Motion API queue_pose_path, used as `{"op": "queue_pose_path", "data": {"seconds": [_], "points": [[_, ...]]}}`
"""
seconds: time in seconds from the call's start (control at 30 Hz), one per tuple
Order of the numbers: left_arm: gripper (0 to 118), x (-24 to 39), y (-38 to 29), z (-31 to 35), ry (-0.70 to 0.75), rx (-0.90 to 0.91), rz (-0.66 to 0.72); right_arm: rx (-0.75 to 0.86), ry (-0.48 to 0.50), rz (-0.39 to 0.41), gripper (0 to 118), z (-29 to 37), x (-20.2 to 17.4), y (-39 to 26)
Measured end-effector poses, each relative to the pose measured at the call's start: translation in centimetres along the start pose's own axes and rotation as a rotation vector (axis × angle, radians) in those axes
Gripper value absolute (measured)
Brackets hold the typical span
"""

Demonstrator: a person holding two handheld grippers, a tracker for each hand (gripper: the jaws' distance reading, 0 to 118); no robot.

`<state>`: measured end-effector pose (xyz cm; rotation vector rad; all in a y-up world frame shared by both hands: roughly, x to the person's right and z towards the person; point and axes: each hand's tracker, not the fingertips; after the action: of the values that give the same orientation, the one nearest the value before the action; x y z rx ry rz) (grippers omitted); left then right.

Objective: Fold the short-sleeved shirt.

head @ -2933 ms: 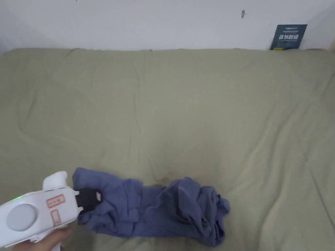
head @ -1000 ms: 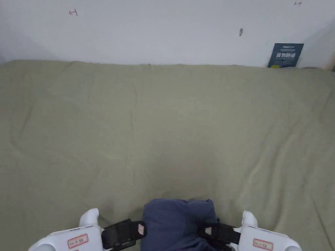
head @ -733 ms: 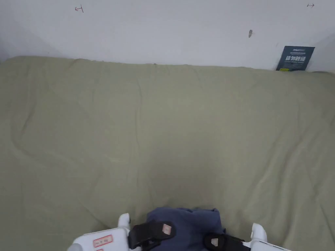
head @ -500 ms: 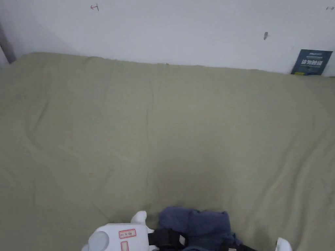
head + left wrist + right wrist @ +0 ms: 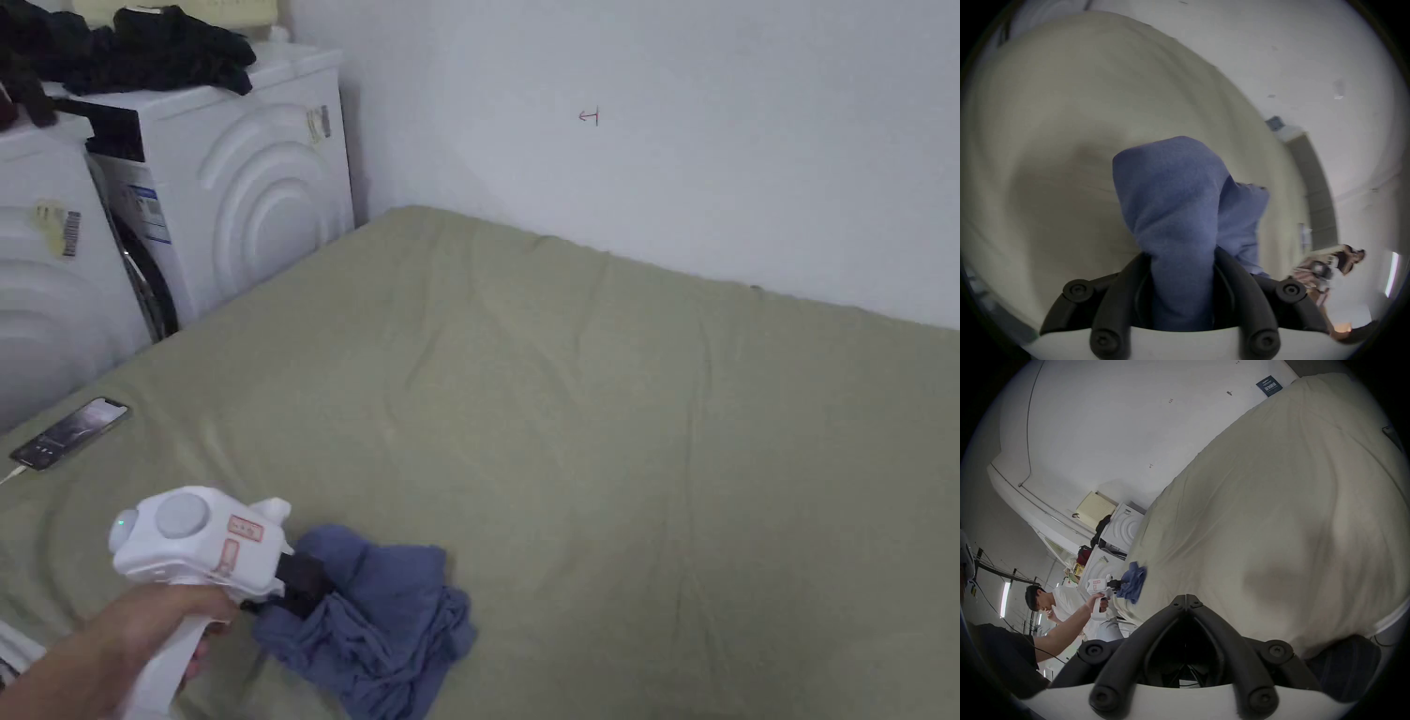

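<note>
The blue short-sleeved shirt [image 5: 380, 619] lies bunched in a heap on the olive bed sheet [image 5: 609, 422], near the front edge. My left gripper [image 5: 305, 583], white with black jaws, is held by a hand at the lower left and is shut on the heap's left end. In the left gripper view a thick fold of the shirt [image 5: 1174, 199] runs up from between the jaws of the left gripper [image 5: 1181, 265]. My right gripper [image 5: 1186, 597] hovers over the sheet farther along the bed, jaws pressed together with nothing in them. The right gripper view has the left gripper [image 5: 1117, 584] and the shirt [image 5: 1134, 581] far off.
Two white washing machines [image 5: 234, 197] stand against the bed's left end, with dark clothes [image 5: 141, 47] piled on top. A phone [image 5: 70, 433] with a cable lies on the sheet near the left edge. Another person [image 5: 1062, 601] stands beyond the bed's end. A white wall [image 5: 656, 112] runs behind.
The head camera has swung left, bringing the washing machines into view. Both grippers were at the shirt bundle; now the right one has let go and moved off, while the left still holds it.
</note>
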<state>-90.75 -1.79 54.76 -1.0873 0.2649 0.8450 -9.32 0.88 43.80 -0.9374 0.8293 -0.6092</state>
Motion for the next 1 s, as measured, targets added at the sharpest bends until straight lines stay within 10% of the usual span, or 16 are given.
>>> {"op": "queue_pose_path", "data": {"seconds": [0.17, 0.23, 0.3, 0.53, 0.57, 0.6, 0.63, 0.67, 1.0], "points": [[21, -0.9, -0.1, 1.0, -0.097, 0.010, 0.046, 0.018, -0.028, -0.011, 0, 0.6, -1.0, -0.7], [41, 0.3, -0.4, 1.2, -0.064, 0.016, -0.044, 0.022, -0.020, -0.007, 0, 0.5, -1.6, -0.6], [100, 0.3, -1.0, 2.8, -0.097, 0.031, -0.071, 0.023, -0.013, -0.004, 0, 0.4, -2.2, -0.4], [115, -4.2, -2.3, 11.0, 0.018, 0.173, 0.007, 0.017, 0.004, 0.053, 0, -0.2, -3.8, -0.4], [105, -4.0, -2.7, 12.4, 0.057, 0.223, 0.009, 0.011, 0.000, 0.078, 0, -0.1, -4.1, -0.4], [73, -3.0, -3.6, 13.8, 0.126, 0.327, -0.013, -0.005, -0.034, 0.131, 0, -0.2, -4.8, -0.4], [16, -1.5, -4.3, 14.9, 0.213, 0.415, -0.065, -0.015, -0.091, 0.187, 0, -0.2, -5.6, -0.3], [0, 0.7, -5.9, 15.9, 0.357, 0.490, -0.101, 0.003, -0.143, 0.246, 0, 0.0, -6.5, -0.2], [0, 32.1, -23.2, 22.2, 0.060, 1.125, -0.621, 0.431, -0.343, 0.745, 0, 7.6, -19.5, 7.5]]}}
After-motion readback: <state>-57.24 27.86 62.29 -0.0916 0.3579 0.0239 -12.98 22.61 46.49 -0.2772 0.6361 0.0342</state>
